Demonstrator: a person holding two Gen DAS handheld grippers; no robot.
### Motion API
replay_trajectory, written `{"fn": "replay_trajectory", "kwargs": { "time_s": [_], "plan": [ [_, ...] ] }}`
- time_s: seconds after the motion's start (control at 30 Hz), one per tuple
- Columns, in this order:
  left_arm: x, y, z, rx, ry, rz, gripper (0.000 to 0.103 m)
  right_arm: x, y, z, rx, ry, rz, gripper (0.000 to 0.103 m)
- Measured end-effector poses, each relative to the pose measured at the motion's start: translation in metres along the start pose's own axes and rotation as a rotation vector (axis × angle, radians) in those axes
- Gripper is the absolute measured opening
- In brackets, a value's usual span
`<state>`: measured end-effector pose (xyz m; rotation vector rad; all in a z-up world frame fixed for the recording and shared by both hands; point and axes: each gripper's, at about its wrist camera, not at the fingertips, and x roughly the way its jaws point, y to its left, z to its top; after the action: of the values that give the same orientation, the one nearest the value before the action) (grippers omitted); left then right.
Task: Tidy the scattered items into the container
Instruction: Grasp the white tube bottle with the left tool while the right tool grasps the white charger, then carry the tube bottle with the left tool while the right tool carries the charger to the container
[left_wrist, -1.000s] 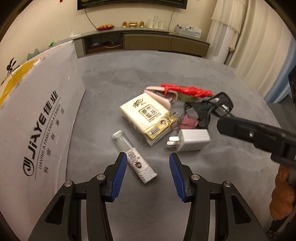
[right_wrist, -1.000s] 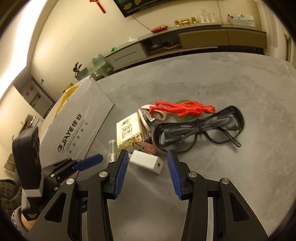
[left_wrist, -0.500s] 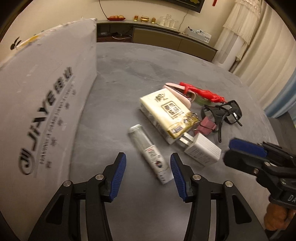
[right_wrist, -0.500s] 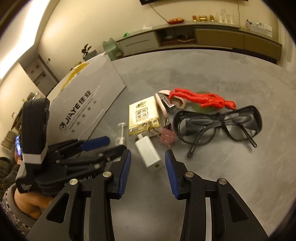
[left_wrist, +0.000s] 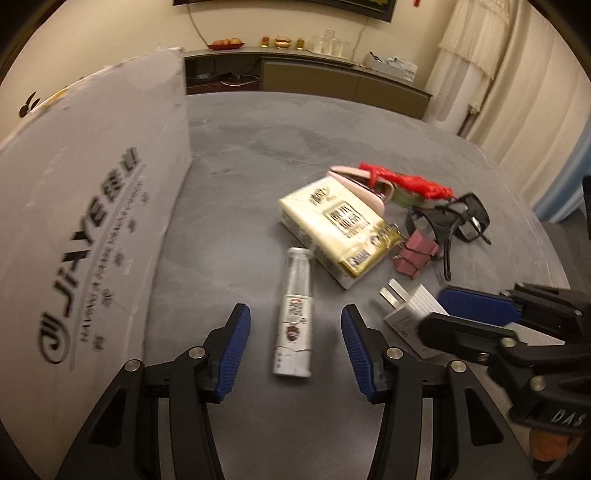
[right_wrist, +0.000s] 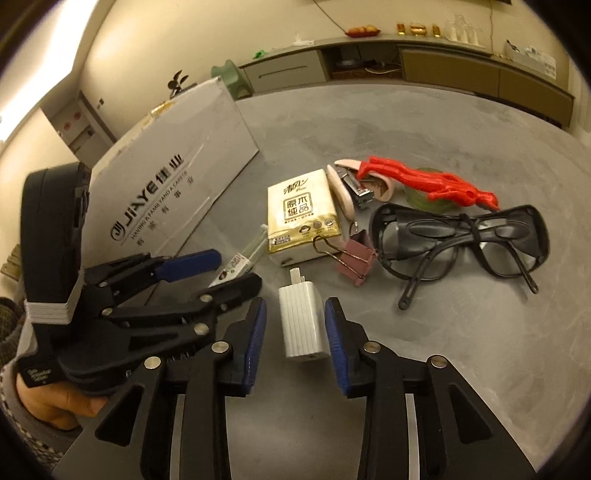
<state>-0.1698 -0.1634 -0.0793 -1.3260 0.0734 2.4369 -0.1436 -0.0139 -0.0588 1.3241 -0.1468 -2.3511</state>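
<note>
Both tools are spread wide over the grey stone-look table (right_wrist: 461, 369): the right tool (right_wrist: 295, 325) straddles a white ribbed charger (right_wrist: 301, 321), the left tool (left_wrist: 295, 338) a small clear-capped tube (left_wrist: 295, 321). Further back sits the white cardboard box (left_wrist: 85, 229), then a long sideboard (left_wrist: 332, 74) along the wall.

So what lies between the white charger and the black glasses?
In the right wrist view, a pink binder clip sits between the white charger and the black glasses; the rest is bare table.
</note>
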Motion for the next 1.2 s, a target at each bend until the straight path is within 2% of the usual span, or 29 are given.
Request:
{"fn": "replay_trajectory", "kwargs": {
  "time_s": [0.03, 0.07, 0.1, 0.6, 1.2],
  "plan": [
    [0.0, -0.004, 0.0, 0.028, -0.005, 0.0, 0.034, 0.006, -0.002, -0.001, 0.007, 0.017, -0.006, 0.033],
    [0.001, -0.007, -0.001, 0.046, -0.006, -0.01, 0.022, 0.009, -0.003, -0.002, 0.015, 0.02, -0.01, 0.028],
    [0.0, -0.006, -0.001, 0.047, -0.005, -0.027, 0.02, 0.009, -0.005, -0.002, 0.02, 0.02, -0.011, 0.022],
    [-0.025, -0.015, 0.001, 0.073, -0.068, -0.066, 0.02, -0.014, -0.015, -0.013, 0.07, 0.003, -0.012, 0.022],
    [-0.08, -0.028, 0.01, 0.1, -0.199, -0.083, 0.02, -0.037, 0.004, -0.019, 0.066, -0.071, -0.045, 0.022]
  ]
}}
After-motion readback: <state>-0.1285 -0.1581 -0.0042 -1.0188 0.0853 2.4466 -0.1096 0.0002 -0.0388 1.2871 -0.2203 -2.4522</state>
